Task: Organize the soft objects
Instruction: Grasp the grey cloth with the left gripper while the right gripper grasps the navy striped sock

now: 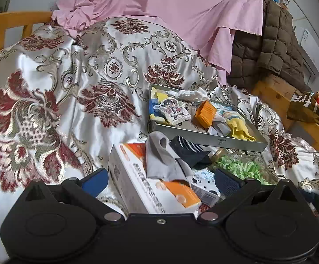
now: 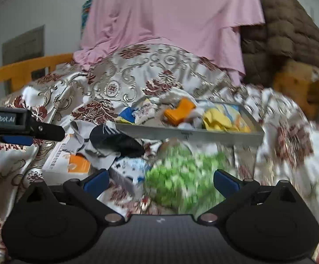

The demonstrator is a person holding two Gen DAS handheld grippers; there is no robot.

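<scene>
A grey metal tray [image 1: 205, 136] lies on the patterned bedspread and holds several soft items: a cartoon sock [image 1: 173, 111], an orange piece [image 1: 205, 112], a yellow cloth [image 1: 241, 127]. In front of it a grey sock [image 1: 161, 156] and a navy striped sock [image 1: 190, 151] lie over a white and orange box [image 1: 137, 182]. My left gripper [image 1: 161, 181] is open, its fingers either side of the box, just short of the socks. My right gripper [image 2: 160, 181] is open above a blurred green-filled container [image 2: 181, 173]. The tray [image 2: 203, 133] and navy sock [image 2: 117, 142] also show there.
A pink sheet [image 1: 170, 6] and brown quilted blanket [image 1: 269, 50] are piled behind. A wooden bed frame [image 1: 12, 22] runs along the left and right. A small dotted box [image 1: 205, 180] and green-filled container [image 1: 241, 167] sit by the socks. The left gripper [image 2: 20, 129] shows at the right view's left edge.
</scene>
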